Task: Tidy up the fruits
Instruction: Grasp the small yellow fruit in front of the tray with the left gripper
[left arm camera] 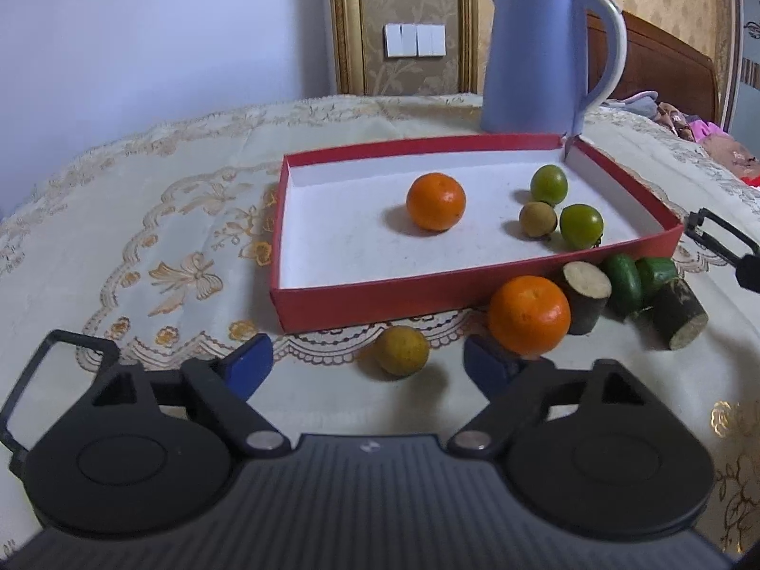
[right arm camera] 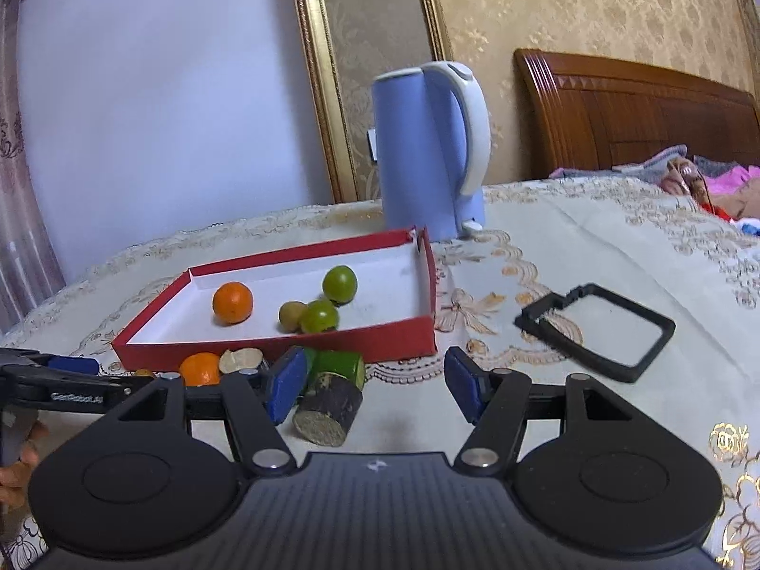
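Red cardboard walls frame the shallow tray [left arm camera: 361, 306] on the cream lace-covered counter [left arm camera: 142, 218], and inside it sit one orange [left arm camera: 436, 201], two green fruits [left arm camera: 549, 184] and a brownish round one [left arm camera: 537, 219]. My left gripper [left arm camera: 365, 363] has its jaws spread wide, with a small yellow fruit [left arm camera: 402, 349] lying between them, untouched. Just beside it, outside the tray's front wall, rest a second orange [left arm camera: 529, 315], two dark cut stalk pieces, possibly sugarcane [left arm camera: 586, 297], and green chunks [left arm camera: 623, 285]. My right gripper [right arm camera: 370, 392] is likewise spread and holding nothing. A blue kettle [right arm camera: 427, 152] stands behind the tray.
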Tool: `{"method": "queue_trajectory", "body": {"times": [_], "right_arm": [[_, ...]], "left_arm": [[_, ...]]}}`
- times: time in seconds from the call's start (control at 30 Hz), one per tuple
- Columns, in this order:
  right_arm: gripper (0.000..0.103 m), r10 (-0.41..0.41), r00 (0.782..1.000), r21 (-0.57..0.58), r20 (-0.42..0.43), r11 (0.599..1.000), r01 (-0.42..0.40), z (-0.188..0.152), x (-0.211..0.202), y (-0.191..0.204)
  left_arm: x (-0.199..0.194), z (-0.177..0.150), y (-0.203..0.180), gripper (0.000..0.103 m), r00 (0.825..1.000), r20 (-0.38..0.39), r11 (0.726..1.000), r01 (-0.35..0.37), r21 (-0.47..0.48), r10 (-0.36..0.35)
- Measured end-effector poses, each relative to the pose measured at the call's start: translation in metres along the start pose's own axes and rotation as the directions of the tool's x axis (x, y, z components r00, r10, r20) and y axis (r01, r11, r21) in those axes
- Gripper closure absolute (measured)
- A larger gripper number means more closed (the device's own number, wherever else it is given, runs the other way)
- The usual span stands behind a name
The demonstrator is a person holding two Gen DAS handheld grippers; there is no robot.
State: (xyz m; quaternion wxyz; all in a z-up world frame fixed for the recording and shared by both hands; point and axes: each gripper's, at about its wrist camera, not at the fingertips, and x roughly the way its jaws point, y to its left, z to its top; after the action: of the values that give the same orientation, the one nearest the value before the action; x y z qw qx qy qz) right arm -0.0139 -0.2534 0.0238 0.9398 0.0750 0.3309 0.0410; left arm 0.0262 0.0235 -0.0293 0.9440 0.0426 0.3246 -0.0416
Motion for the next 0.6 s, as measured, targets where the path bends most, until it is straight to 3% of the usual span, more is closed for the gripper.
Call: {"method": "queue_trajectory", "body": {"times": [0.07,0.13,0.2,0.3,0.47,0.6], "right_arm": [[0.039,-0.004,1.0,-0.005,0.001,1.0,0.004,0.0,0.0,0.0],[0.039,-0.001,1.0,-0.006,-0.001,1.0,0.001,-0.001,0.001,0.0],[0.039,0.003,1.0,-0.007,-0.003,1.0,-0.003,-0.002,0.001,0.0],[0.039,0.003,1.0,-0.012,-0.006,1.0,-0.003,-0.003,0.001,0.001],[0.039,0.003,1.0,-0.015,-0.012,1.0,-0.003,-0.004,0.001,0.002],[0.039,0.003,1.0,-0.02,-0.016,1.0,-0.003,-0.004,0.001,0.003]], "left_arm": [[0.005,0.001,-0.001,0.024,1.0,-0.011,1.0,-0.009,-0.003,0.009],[0.01,0.002,-0.004,0.035,1.0,-0.024,1.0,-0.016,-0.002,0.015],[0.013,0.003,-0.005,0.052,0.999,-0.038,1.0,-0.008,-0.001,0.008],[0.014,0.005,-0.007,0.069,0.999,-0.043,1.0,0.024,-0.006,-0.025],[0.012,0.005,-0.011,0.079,0.998,-0.043,0.999,0.04,0.001,-0.04],[0.011,0.005,-0.008,0.079,0.997,-0.047,0.998,0.054,-0.015,-0.054]]}}
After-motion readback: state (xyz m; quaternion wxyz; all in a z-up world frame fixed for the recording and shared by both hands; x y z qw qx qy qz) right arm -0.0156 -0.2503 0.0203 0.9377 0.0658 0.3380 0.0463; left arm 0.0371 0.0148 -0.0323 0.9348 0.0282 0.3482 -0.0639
